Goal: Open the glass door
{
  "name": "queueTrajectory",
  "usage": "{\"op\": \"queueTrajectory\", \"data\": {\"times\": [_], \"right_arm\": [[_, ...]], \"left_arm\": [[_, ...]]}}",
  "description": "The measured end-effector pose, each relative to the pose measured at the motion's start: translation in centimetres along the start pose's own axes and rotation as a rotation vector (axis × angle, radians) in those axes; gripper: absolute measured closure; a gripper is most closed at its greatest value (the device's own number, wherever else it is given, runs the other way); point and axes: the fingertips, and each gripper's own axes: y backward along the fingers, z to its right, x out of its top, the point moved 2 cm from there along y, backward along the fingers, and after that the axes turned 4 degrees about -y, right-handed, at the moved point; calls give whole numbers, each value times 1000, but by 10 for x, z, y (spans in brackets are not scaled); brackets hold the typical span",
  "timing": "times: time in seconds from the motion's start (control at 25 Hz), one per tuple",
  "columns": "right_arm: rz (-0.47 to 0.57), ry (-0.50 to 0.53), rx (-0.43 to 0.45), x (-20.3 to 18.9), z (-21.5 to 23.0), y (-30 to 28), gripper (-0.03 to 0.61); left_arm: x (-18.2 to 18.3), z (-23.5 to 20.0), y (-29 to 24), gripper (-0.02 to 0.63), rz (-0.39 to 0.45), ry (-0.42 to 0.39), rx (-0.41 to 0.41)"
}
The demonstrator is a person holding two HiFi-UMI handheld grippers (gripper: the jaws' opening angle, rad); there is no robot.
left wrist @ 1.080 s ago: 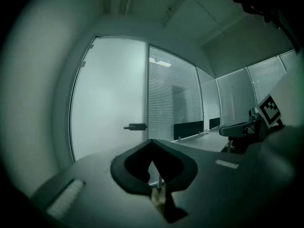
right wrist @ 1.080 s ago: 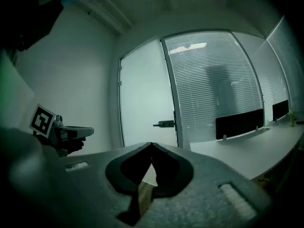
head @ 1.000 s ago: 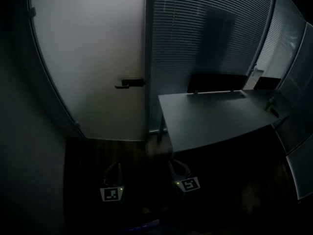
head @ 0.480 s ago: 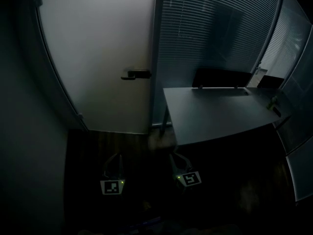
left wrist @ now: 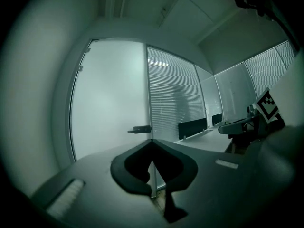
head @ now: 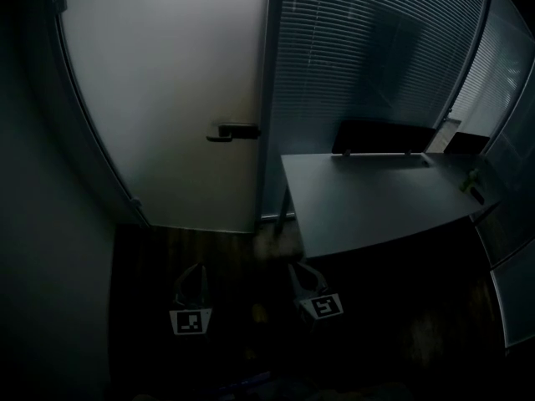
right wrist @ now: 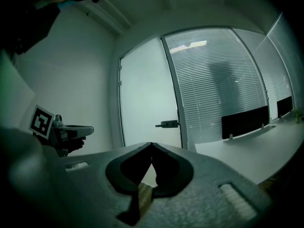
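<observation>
The frosted glass door (head: 167,98) stands closed in its frame, with a dark lever handle (head: 234,131) on its right edge. Low in the head view, my left gripper (head: 194,269) and my right gripper (head: 299,269) hover side by side over the dark floor, well short of the door. Both point level at it. In the left gripper view the left gripper (left wrist: 152,139) is shut and empty, with the handle (left wrist: 139,129) far ahead. In the right gripper view the right gripper (right wrist: 151,144) is also shut and empty, with the handle (right wrist: 167,124) beyond it.
A grey desk (head: 376,199) with a dark screen along its back edge (head: 383,137) stands right of the door, its near corner close to my right gripper. A glass wall with blinds (head: 368,48) runs behind it. A plain wall (head: 42,224) closes the left side.
Both grippers have edged forward toward the door. The door and its handle have not moved.
</observation>
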Motion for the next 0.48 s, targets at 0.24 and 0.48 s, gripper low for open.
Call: {"op": "queueTrajectory", "data": {"times": [0.24,0.48], "right_arm": [[-5,-3,4,3,23,-45,577],[-9,-14,10,19,46,-96,577]], "left_arm": [[-3,-13,-44,611,-4,-12,1],[4,-28,-99,611,6,-21,-11]]}}
